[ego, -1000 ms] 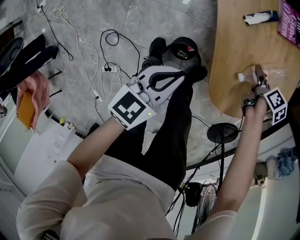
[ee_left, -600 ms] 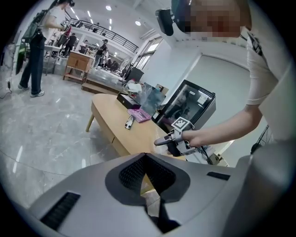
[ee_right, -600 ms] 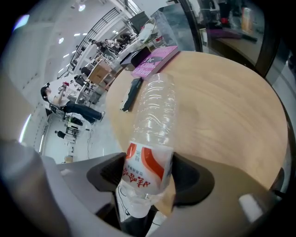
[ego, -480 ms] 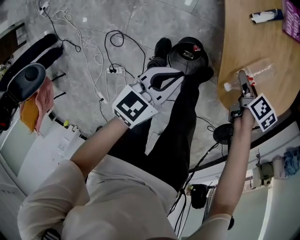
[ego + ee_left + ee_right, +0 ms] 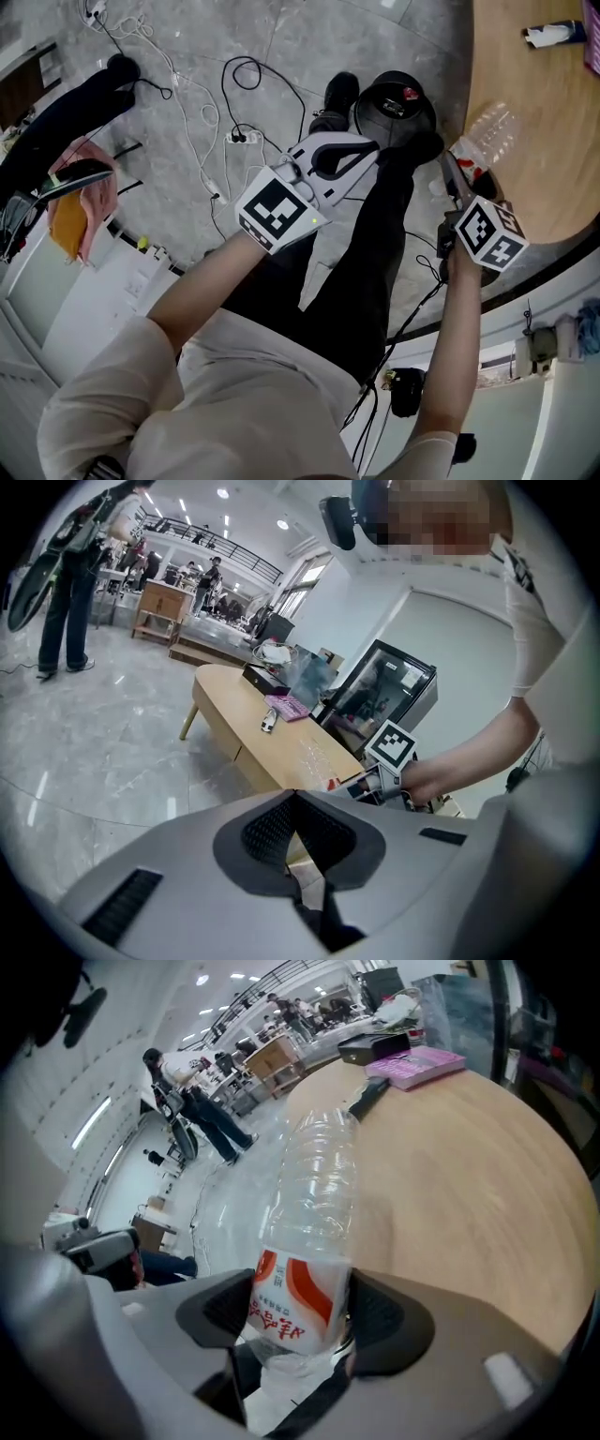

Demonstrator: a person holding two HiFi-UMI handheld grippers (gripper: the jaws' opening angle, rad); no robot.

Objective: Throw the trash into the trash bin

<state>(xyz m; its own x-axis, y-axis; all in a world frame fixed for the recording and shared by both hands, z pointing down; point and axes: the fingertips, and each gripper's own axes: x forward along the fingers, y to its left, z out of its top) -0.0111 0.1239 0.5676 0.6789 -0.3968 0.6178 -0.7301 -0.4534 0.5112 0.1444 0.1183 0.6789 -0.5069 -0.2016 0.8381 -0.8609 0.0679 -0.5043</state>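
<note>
One grey stone floor, strewn with cables, fills the head view. One pale wooden table with a curved edge sits at two o'clock. One round black trash bin stands at one o'clock, with something red-marked inside. One clear plastic bottle with a red-and-white label is at the table's edge. Two grippers: the right gripper pinches the bottle; the left gripper, jaws pressed together, holds nothing.

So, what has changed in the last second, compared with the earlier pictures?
The right gripper, shut on the clear plastic bottle, carried it leftward in the head view, from the wooden table toward the black trash bin. Its grip stayed the same. The left gripper stayed shut and empty.
</note>
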